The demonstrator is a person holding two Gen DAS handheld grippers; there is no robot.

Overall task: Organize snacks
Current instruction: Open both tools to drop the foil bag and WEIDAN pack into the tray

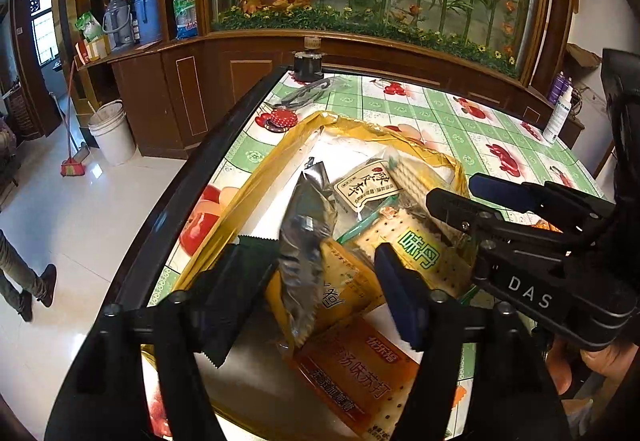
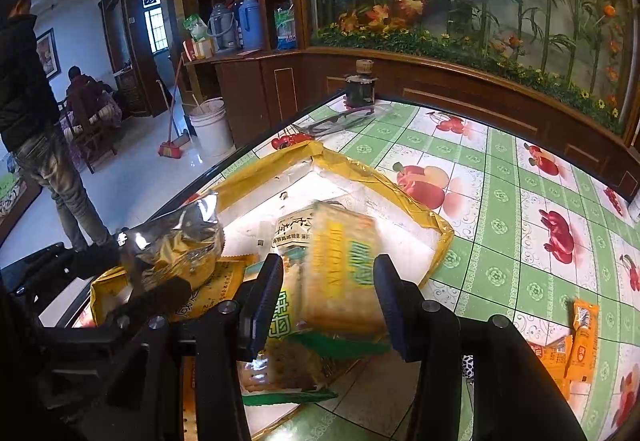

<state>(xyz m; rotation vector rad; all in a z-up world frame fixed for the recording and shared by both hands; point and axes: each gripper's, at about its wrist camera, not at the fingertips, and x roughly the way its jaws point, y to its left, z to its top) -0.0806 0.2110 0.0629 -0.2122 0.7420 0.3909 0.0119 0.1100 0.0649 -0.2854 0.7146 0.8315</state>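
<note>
A white tray with a yellow rim (image 1: 256, 177) (image 2: 360, 169) lies on the fruit-print table and holds several cracker packets. My left gripper (image 1: 316, 281) is open over it, with a silver packet (image 1: 304, 241) standing between its fingers. In the right wrist view the silver packet (image 2: 176, 241) sits on the left gripper's black finger. My right gripper (image 2: 326, 301) is open around a green-and-yellow cracker packet (image 2: 340, 273), which is blurred and tilted. The right gripper also shows in the left wrist view (image 1: 452, 193) over the tray. An orange cracker packet (image 1: 360, 369) lies at the tray's near end.
Small orange sachets (image 2: 576, 345) lie on the table at the right. A dark jar (image 1: 308, 65) and a clear bag stand at the table's far end, a white spray bottle (image 1: 558, 117) at the far right. The table's dark left edge (image 1: 192, 185) drops to the floor; a person stands there.
</note>
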